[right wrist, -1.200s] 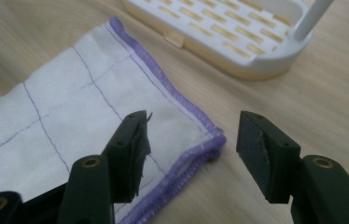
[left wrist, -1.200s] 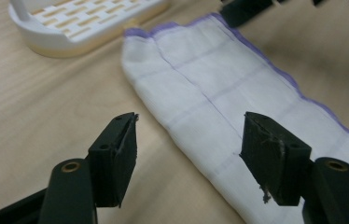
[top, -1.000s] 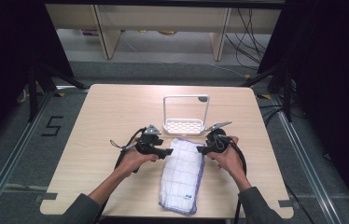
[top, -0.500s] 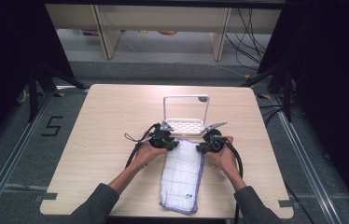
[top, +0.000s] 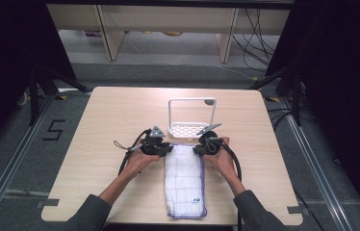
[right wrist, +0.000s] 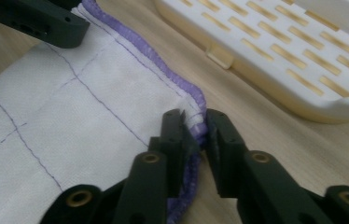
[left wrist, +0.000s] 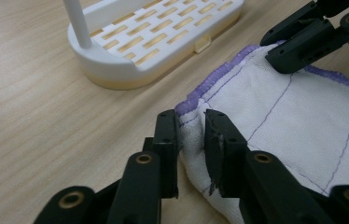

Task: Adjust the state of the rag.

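While each gripper pinches a far corner of the cloth (top: 184, 179), left gripper (left wrist: 191, 135) and right gripper (right wrist: 194, 127) have just eased slightly; a white rack (top: 191, 127) stands just beyond the fingertips, on the table (top: 101, 115).

There's a white slotted rack (top: 191, 128) with a tall frame sitting around 12 o'clock on the light wood tabletop (top: 106, 120).

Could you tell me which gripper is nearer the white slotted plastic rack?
Right. The right gripper pinches the white purple-hemmed cloth just before the rack; the left gripper sits slightly farther, leftward.
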`<action>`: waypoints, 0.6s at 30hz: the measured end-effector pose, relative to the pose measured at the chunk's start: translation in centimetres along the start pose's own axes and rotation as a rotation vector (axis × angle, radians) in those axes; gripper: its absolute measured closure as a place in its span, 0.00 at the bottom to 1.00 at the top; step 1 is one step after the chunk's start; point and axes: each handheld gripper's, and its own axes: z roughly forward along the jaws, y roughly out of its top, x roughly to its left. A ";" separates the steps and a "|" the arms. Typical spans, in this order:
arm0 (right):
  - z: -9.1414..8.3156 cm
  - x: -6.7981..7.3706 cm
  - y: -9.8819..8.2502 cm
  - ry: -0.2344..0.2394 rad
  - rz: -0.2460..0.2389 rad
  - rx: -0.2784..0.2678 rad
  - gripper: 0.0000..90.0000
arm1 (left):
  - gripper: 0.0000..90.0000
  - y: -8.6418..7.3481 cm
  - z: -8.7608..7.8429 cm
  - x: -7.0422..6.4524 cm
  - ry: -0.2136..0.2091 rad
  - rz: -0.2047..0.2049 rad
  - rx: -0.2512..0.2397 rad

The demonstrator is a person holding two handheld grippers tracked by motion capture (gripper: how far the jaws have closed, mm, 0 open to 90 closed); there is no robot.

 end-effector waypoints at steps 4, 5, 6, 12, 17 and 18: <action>-0.3 -0.7 0.1 0.000 0.007 -0.026 0.61 | 0.66 0.0 0.1 0.3 0.000 -0.032 0.000; -0.5 -0.5 0.2 -0.002 0.057 -0.029 0.60 | 0.64 0.0 0.1 0.3 0.009 -0.038 0.001; -0.3 -0.8 0.2 0.003 0.036 -0.066 0.58 | 0.61 0.0 0.2 0.3 0.006 -0.044 0.006; 0.6 -0.5 0.3 0.005 0.057 -0.019 0.55 | 0.58 0.0 0.2 0.3 0.013 -0.044 0.019; 0.6 -0.4 0.2 0.008 0.041 -0.023 0.63 | 0.69 -0.1 0.4 0.1 -0.010 -0.019 0.027; 0.6 -0.3 0.2 0.012 0.041 -0.024 0.68 | 0.73 -0.1 0.4 0.0 -0.014 -0.008 0.027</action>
